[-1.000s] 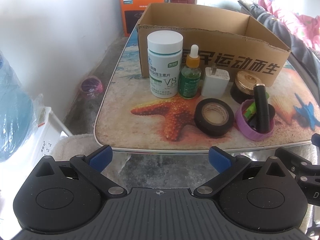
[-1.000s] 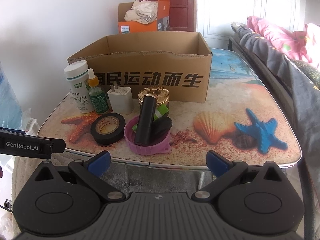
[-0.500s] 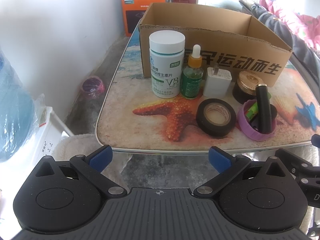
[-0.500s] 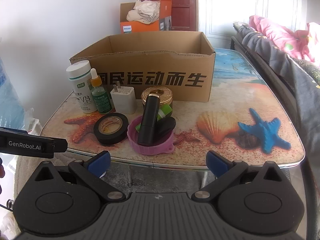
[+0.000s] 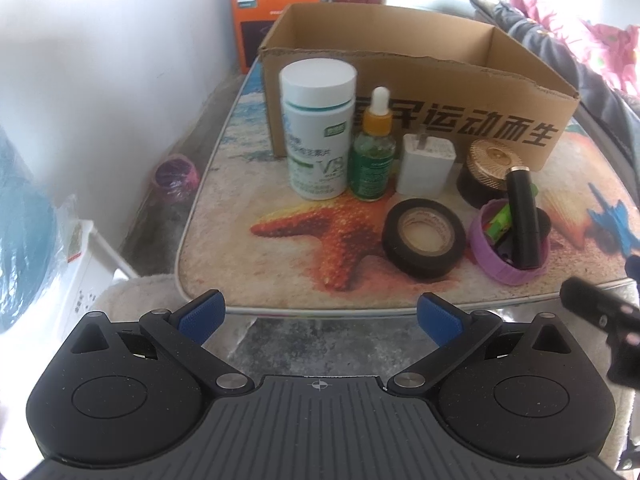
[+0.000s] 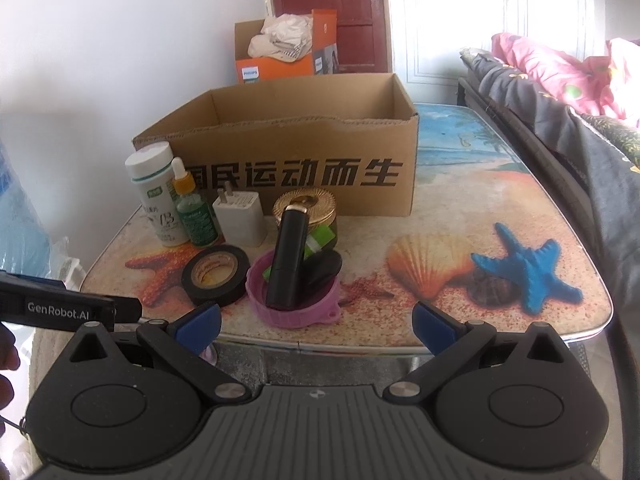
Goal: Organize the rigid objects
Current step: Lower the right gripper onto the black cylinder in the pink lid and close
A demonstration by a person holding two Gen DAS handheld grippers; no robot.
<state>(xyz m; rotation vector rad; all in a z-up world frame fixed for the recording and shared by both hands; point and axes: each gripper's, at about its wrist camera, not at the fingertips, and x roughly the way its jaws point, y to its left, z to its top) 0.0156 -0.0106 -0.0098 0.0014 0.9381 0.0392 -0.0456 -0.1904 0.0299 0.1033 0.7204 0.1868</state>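
Observation:
An open cardboard box (image 5: 420, 92) (image 6: 304, 148) stands at the back of the table. In front of it stand a white pill bottle (image 5: 318, 128) (image 6: 156, 196), a green dropper bottle (image 5: 374, 152) (image 6: 194, 210), a white charger plug (image 5: 426, 164) (image 6: 240, 218) and a gold-lidded jar (image 5: 486, 168) (image 6: 306, 204). A black tape roll (image 5: 424, 238) (image 6: 216, 274) lies beside a purple lid (image 5: 506, 268) (image 6: 294, 308) holding a black tube (image 5: 522, 216) (image 6: 290, 248). My left gripper (image 5: 320, 316) and right gripper (image 6: 316, 320) are open and empty, before the table's front edge.
The table (image 6: 500, 208) has a beach print and a rounded front edge. A bed with bedding (image 6: 580, 92) runs along the right. An orange box (image 6: 276, 64) stands behind. A white appliance (image 5: 80, 280) and a purple jar (image 5: 176, 176) sit on the floor at the left.
Both grippers have moved a little closer to the table and objects. Both stay open and empty. The objects have not moved.

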